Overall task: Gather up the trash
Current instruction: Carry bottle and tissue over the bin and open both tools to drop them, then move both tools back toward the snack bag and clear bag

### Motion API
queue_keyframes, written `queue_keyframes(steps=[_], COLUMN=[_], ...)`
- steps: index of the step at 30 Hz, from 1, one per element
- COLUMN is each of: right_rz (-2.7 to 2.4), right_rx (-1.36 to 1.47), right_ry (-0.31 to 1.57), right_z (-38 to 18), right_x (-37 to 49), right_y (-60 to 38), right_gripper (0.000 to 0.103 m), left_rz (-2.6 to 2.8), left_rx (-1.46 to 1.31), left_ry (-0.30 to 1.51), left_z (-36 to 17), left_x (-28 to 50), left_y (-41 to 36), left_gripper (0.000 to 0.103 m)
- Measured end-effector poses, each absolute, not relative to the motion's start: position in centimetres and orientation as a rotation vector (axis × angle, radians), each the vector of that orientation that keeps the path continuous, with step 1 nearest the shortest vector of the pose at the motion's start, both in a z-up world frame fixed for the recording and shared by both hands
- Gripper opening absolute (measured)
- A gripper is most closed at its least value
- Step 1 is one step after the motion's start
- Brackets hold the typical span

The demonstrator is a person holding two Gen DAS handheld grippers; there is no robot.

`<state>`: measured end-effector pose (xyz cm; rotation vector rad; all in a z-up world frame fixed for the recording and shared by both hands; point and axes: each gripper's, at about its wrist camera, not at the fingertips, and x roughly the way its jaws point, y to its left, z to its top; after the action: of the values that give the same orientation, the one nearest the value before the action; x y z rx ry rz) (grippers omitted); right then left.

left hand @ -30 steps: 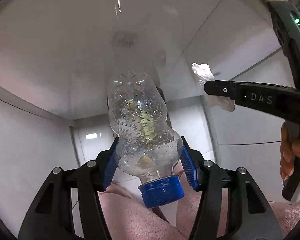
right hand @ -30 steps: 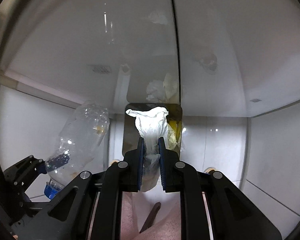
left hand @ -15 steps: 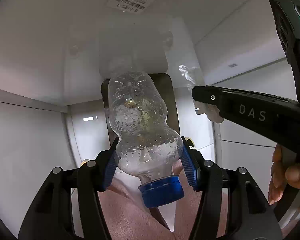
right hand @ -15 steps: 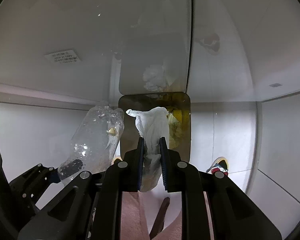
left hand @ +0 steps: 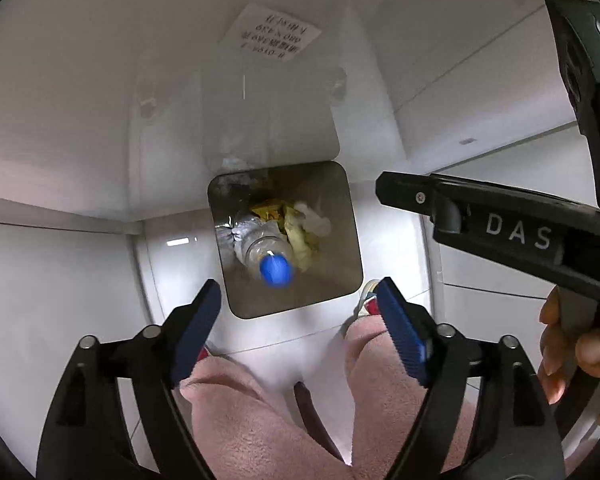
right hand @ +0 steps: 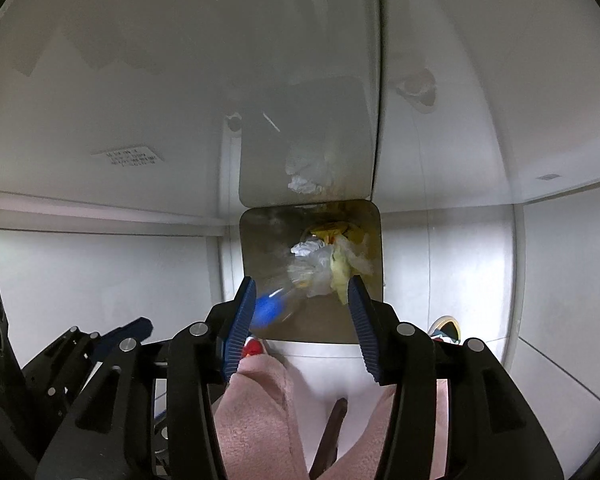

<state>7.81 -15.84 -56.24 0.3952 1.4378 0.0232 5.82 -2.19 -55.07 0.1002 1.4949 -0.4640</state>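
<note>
Hovering over bin (left hand: 342,240), left gripper (left hand: 300,312) and right gripper (right hand: 302,304) both spread wide, empty; bottle (left hand: 266,246) inside at 12 o'clock of left fingers, blue cap up, long axis plunging downward, beside tissue (right hand: 306,248), left nearer.

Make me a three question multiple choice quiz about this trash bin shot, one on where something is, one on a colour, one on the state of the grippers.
1. Where is the clear plastic bottle?
A. inside the square-mouthed bin
B. in the left gripper
C. on the floor

2. What colour is the round bottle cap?
A. red
B. blue
C. white

3. How is the right gripper?
A. shut on tissue
B. shut on the bottle
C. open

Answers: A, it lies among the bin's trash; B, the cap shows blue; C, its fingers stand apart, holding nothing.
</note>
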Motion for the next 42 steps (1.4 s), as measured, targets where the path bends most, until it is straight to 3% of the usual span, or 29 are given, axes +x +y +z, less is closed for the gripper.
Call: queue_keyframes(steps=[5,9,12,20,32,42], right_rz=[0.016,0.01,0.018,0.04,0.053,-0.014], right_rx=[0.403,0.388,0.374,0.316,0.25,0.234], right_ry=[1.414,1.382,1.356,1.261,0.963,0.844], right_z=[-54.8,-52.4,-49.8,-43.0,-29.7,-24.5], right_x=[7.4,6.5,5.4,2.8,1.8,7.6], right_y=[-16.9,-17.8,-18.5,-20.4,-21.4,-23.8], right_gripper=[0.057,0.082,0.093,0.093,0.093,0.093], left_rz=[-0.465,-0.457,-0.438,-0.438,-0.446,-0.401], left_rx=[0.131,0.147,0.118,0.124,0.124,0.098], left_ry=[1.463,1.419,1.386,1.288,1.022,0.929], left_z=[-53.7,-51.2,-48.8,-40.9,-28.6,-24.0], left_x=[5.5,5.1,4.8,3.1,3.5,8.5], left_y=[-2.0,-1.4,-0.6,1.0,0.8,-0.1], left_gripper=[0.084,0.09,0.093,0.095,0.095,0.095])
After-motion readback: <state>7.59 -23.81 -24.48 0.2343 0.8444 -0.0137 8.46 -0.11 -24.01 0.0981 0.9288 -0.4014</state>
